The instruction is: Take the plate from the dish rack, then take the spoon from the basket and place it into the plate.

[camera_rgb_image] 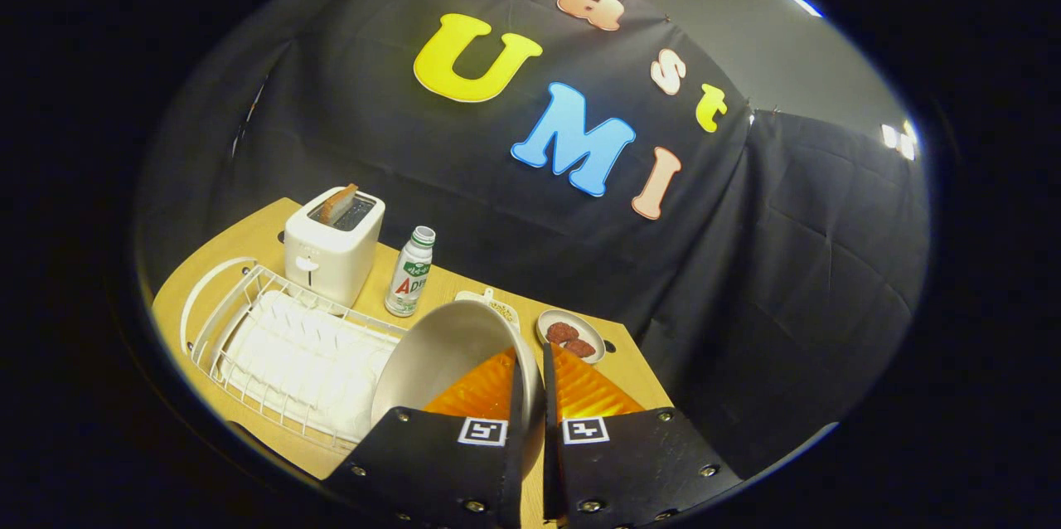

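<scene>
Hand-held gripper clenched on round grey metal plate, rim between orange fingers, above white wire dish rack; light wooden bench with white toaster, small bottle, small dish of brown pieces; black cloth wall behind

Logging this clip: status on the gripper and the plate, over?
Gripper shut on plate, rim pinched between the fingers. Plate held tilted over the dish rack. Small dish of food just beyond the fingers.
</scene>
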A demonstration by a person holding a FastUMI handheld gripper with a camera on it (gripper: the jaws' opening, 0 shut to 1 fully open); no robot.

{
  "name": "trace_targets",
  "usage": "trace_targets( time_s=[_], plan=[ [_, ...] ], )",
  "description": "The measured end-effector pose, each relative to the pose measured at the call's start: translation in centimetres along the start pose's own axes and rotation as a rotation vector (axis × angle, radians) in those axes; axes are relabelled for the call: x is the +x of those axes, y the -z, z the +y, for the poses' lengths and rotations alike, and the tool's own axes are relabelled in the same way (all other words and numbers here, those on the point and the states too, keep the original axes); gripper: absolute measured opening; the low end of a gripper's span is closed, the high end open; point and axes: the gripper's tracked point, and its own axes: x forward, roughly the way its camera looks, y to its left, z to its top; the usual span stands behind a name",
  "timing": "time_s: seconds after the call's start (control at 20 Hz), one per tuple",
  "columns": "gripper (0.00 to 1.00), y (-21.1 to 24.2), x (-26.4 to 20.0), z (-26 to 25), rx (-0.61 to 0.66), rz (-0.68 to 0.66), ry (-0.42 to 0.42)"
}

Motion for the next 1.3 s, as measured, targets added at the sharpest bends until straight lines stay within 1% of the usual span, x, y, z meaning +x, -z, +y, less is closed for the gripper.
trace_targets(
  time_s=[0.3, 0.5, 0.7, 0.95, 1.05, 1.15, 1.3],
  plan=[
    [0.10, 4.0, -4.3, 0.3, 0.007, 0.026, -0.031],
    [0.10, 7.1, -6.5, 1.2, 0.015, 0.045, -0.068],
    [0.10, 9.7, -8.0, 2.5, 0.039, 0.074, -0.125],
    [0.10, 13.4, -8.0, 4.2, 0.032, 0.111, -0.201],
    [0.10, 14.9, -7.7, 4.7, 0.020, 0.134, -0.219],
    [0.10, 15.8, -7.6, 4.4, 0.012, 0.147, -0.211],
    [0.10, 17.5, -6.6, 4.0, 0.051, 0.194, -0.201]
  ],
)
